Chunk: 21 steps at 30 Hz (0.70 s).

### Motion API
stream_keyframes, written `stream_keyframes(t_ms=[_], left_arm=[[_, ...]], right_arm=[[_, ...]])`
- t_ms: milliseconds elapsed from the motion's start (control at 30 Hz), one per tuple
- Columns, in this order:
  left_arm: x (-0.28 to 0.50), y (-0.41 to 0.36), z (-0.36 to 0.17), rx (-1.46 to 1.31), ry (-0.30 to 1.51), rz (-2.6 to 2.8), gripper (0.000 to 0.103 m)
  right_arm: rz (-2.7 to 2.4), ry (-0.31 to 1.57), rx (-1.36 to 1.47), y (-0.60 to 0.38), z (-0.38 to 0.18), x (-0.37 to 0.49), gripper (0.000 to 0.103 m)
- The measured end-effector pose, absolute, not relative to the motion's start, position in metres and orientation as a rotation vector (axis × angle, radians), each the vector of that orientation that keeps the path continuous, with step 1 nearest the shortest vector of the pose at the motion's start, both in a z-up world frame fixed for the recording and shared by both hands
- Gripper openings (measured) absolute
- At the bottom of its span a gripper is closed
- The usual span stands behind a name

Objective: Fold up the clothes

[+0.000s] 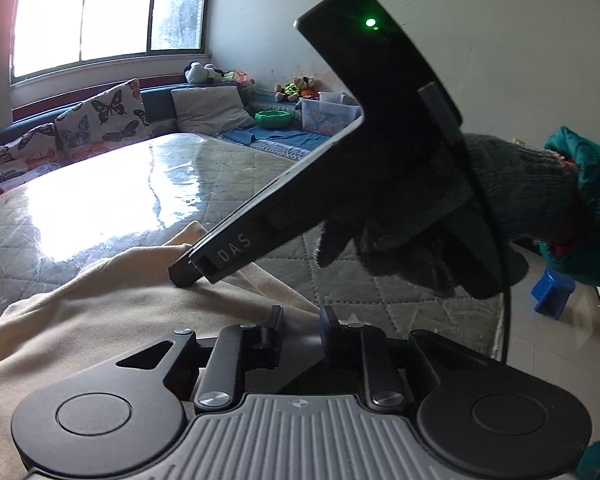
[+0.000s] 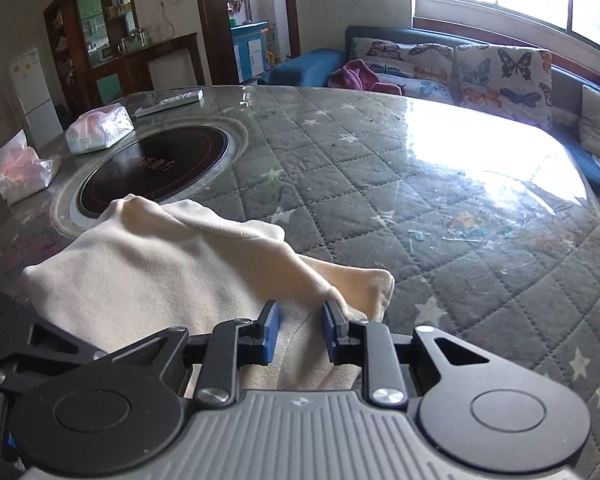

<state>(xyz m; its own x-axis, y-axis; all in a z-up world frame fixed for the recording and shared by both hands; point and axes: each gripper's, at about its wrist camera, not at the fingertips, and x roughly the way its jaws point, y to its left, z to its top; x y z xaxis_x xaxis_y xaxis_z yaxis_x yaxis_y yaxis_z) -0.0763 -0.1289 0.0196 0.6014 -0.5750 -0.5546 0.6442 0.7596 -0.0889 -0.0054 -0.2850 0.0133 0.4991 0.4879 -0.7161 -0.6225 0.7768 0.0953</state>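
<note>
- While both tools sit low over the cream garment (image 2: 148,276), the right tool (image 2: 299,332) has its blue pads slightly apart astride a raised fold, cloth between them but not visibly pinched.
- Left tool (image 1: 300,330) likewise shows a narrow gap over the same cloth; nothing looks clamped.
- From the left view, the right tool's tip rests on the garment at about 11 o'clock, a gloved hand (image 1: 440,216) behind it at 2 o'clock.
- Garment lies bunched on the counter (image 2: 420,200), its loose corner at 1 o'clock of the right tool.
- Risk, as I judge it: pads this loose could drop the fold, or close on one layer only and drag the pile crooked.
- Risk: the two tools work close together and could knock.
- Cloth overlaps the hob (image 2: 156,168) rim at 11 o'clock; a pull that way could snag.
- Bags (image 2: 100,128) sit beyond, at 10 o'clock.
- Open room lies from 12 to 3 o'clock, bare quilted surface up to the far edge by the sofa (image 2: 480,68).
</note>
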Motion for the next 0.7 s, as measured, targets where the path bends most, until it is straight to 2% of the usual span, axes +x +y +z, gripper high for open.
stream_keyframes(t_ms=[133,367,700], left_arm=[[-0.087,-0.106,0.024,0.101,0.597,-0.701,0.024],[-0.099,-0.031,0.044,-0.011,0.536,-0.444,0.025],[-0.116,0.022,0.022,-0.032,0.610,-0.282,0.026]], right_arm=[[0.676,0.806,-0.193,-0.284,0.014,-0.005,0.025],[0.667,0.788,-0.186,-0.281,0.012,-0.008,0.035],[0.634,0.643,-0.254,-0.271,0.022,-0.042,0.048]])
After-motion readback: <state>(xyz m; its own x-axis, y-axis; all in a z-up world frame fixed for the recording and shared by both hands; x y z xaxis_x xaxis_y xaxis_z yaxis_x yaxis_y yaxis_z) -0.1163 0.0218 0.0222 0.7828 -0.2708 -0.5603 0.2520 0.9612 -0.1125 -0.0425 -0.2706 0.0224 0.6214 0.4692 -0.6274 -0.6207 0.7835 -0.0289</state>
